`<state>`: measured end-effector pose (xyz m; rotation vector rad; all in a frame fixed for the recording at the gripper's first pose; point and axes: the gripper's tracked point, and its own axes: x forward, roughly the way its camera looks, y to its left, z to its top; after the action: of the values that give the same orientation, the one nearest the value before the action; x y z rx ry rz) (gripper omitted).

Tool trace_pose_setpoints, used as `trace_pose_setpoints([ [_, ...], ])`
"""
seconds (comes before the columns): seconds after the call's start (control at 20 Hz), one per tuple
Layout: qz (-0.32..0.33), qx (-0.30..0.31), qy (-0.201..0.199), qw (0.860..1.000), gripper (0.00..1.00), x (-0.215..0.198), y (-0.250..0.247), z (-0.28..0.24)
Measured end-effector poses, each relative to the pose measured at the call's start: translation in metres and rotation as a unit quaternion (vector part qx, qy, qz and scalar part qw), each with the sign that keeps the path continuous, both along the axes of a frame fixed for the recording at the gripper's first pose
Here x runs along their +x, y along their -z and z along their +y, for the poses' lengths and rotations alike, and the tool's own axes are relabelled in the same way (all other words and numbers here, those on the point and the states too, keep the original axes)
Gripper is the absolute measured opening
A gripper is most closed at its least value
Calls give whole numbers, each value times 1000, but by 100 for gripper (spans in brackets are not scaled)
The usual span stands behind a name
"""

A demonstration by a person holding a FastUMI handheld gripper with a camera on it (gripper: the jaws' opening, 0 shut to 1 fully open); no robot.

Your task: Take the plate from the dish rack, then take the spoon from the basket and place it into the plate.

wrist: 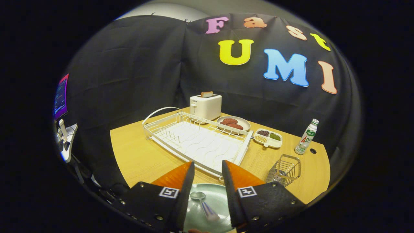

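Wooden table (136, 155): bears every item below; the dish rack serves as landmark for all places

Dish rack (197, 140): white wire, on a ribbed white tray, mid-table; its slots hold no plate

Toaster (205, 106): white, just behind the rack, a slice of bread (207, 94) standing up out of its slot

Plate (207, 207): pale green, flat on the table on the near side of the rack, close to its front edge; lies below and between the fingers

Brown plate (241, 122): behind the rack's right end, carrying dark red patties

Divided snack dish (268, 138): white, right of the rack, three compartments of dark, green and pale bits

Wire basket (284, 170): right of the rack's near corner, well apart from the green plate; no spoon seen in it

Bottle (306, 136): white with a green label, upright, farther right of the rack than the snack dish

Spoon (203, 204): metal, resting in the green plate; bowl toward the rack, handle running back toward the camera, long axis roughly in line with the fingers

Gripper (208, 170): fingers spread, pressing on nothing, the spoon in the gap beneath them; judged: placing done, the remaining move is to lift straight away along the spoon's axis
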<state>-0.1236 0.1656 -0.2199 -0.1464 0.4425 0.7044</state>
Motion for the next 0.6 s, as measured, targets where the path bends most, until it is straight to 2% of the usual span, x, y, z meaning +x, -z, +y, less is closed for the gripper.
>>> trace_pose_setpoints([
  [0.2,-40,26,65,997,69,24,-46,-43],
  [0.5,-109,75,191,973,68,62,-130,-141],
  [0.6,-108,90,218,966,68,73,-142,-164],
])
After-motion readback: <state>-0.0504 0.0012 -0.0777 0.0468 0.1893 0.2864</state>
